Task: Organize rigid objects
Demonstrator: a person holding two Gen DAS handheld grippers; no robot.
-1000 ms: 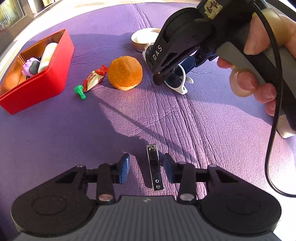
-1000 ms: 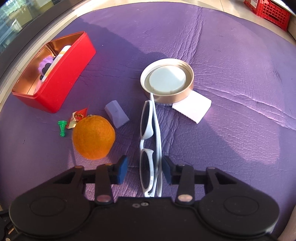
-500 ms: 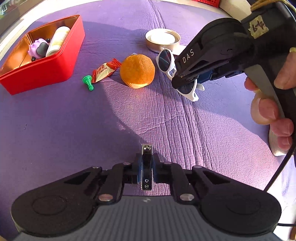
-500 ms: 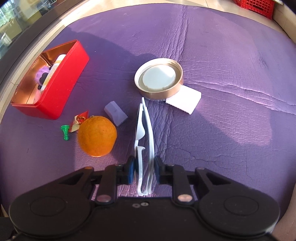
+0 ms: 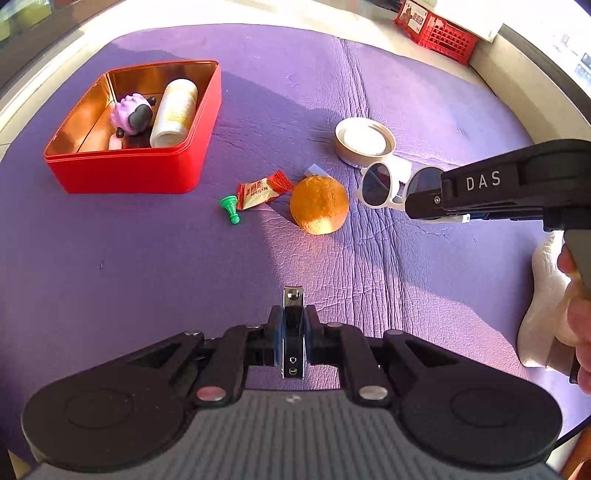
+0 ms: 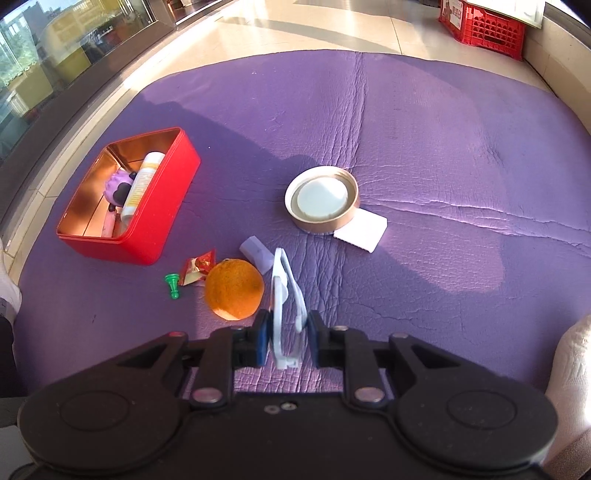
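My left gripper [image 5: 293,334] is shut on a silver nail clipper [image 5: 293,306] and holds it above the purple mat. My right gripper [image 6: 284,338] is shut on white sunglasses [image 6: 282,288], lifted off the mat; they also show in the left wrist view [image 5: 384,184], with the right gripper [image 5: 436,210] at the right. A red tin [image 5: 125,173] at the far left holds a purple sheep toy [image 5: 133,114] and a white bottle [image 5: 175,110]. The tin also shows in the right wrist view [image 6: 147,225].
On the mat lie an orange [image 5: 319,205], a red candy wrapper [image 5: 260,188], a green pawn [image 5: 229,208], a gold-rimmed lid [image 5: 364,142], a lilac block [image 6: 256,254] and a white card [image 6: 362,230]. A red crate [image 6: 480,26] stands beyond the mat.
Both grippers closed, the left on the nail clipper and the right on the sunglasses. Both have since lifted and pulled back, so more of the mat shows.
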